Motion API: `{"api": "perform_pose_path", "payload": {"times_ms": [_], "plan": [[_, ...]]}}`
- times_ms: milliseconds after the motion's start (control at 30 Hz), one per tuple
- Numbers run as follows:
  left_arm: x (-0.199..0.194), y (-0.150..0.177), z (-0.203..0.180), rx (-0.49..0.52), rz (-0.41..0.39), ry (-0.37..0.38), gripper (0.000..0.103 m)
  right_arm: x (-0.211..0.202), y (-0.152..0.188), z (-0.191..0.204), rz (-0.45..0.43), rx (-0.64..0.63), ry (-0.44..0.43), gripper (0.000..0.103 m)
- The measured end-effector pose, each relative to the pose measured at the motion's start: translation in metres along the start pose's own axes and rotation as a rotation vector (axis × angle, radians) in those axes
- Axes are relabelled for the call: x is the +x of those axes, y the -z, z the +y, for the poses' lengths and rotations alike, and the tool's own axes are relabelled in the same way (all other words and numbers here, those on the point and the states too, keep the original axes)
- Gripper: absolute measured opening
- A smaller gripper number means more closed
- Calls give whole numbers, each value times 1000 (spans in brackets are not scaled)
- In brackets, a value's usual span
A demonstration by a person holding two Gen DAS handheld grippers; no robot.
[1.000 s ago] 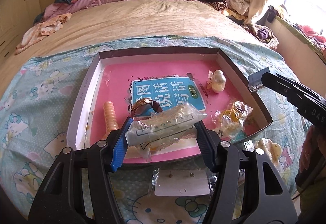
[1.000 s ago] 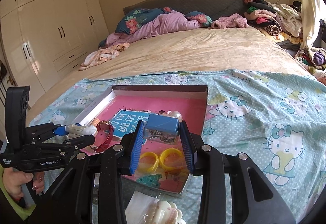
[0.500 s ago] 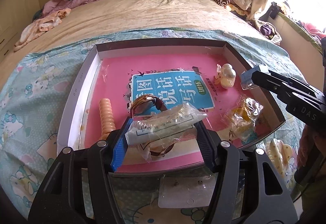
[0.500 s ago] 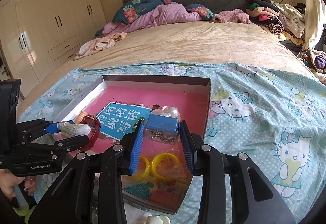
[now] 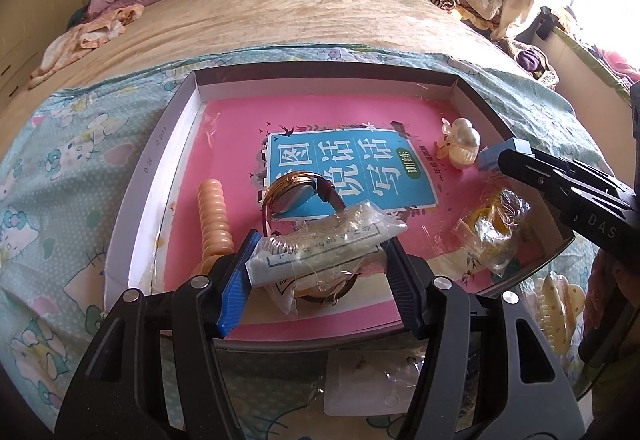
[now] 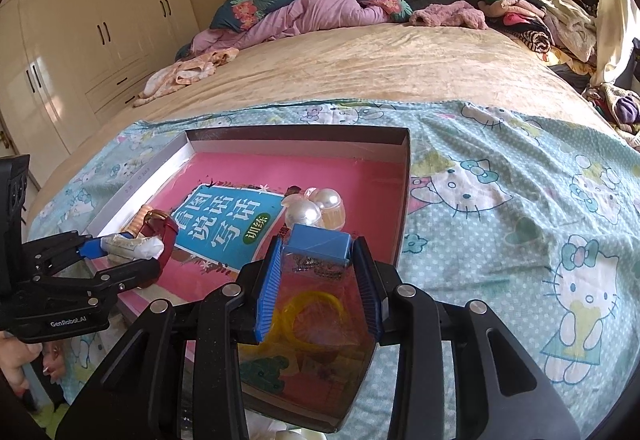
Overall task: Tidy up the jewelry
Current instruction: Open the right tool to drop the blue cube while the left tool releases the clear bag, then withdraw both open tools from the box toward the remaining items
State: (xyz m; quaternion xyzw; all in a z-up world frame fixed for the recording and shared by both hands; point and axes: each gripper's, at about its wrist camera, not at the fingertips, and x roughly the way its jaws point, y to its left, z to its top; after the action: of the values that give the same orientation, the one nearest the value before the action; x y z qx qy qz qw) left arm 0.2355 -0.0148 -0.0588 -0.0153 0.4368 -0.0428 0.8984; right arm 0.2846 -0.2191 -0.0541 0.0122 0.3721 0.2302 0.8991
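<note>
A shallow box [image 5: 168, 144] with a pink bottom lies on the bed; it also shows in the right wrist view [image 6: 403, 196]. My left gripper [image 5: 320, 264] is shut on a clear bag of pale jewelry [image 5: 328, 240] over the box's near edge. A watch with a dark red strap [image 5: 296, 194] stands just beyond it. My right gripper [image 6: 316, 260] is shut on a small bag with a blue card top [image 6: 318, 246], over the box's right side above a bag of yellow rings [image 6: 316, 316]. A pearl hair clip [image 6: 316, 210] lies ahead of it.
A peach beaded bracelet [image 5: 212, 216] lies in the box at left. An earring card in plastic [image 5: 368, 384] and a cream hair claw [image 5: 558, 304] lie on the Hello Kitty sheet [image 6: 520, 200] outside the box. Clothes are piled at the bed's far right.
Both grippers have moved forward over the box with their bags still held. The right gripper now sits close to the pearl hair clip.
</note>
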Motion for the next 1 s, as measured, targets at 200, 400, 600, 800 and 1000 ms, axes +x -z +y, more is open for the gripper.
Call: {"api": "perform_pose_path", "payload": {"times_ms": [200, 400, 600, 800, 1000], "plan": [[0, 0, 0, -2, 0, 1, 52, -4, 1, -1, 2, 13, -3, 41], [-1, 0, 0, 1, 4, -4, 53, -16, 4, -1, -11, 26, -6, 55], [-2, 1, -1, 1, 12, -9, 54, -39, 8, 0, -58, 70, -15, 83], [-7, 2, -2, -9, 6, -7, 64, -56, 12, -2, -73, 92, -18, 87], [-19, 3, 0, -22, -11, -16, 76, -63, 16, -2, -68, 111, -27, 87]]}}
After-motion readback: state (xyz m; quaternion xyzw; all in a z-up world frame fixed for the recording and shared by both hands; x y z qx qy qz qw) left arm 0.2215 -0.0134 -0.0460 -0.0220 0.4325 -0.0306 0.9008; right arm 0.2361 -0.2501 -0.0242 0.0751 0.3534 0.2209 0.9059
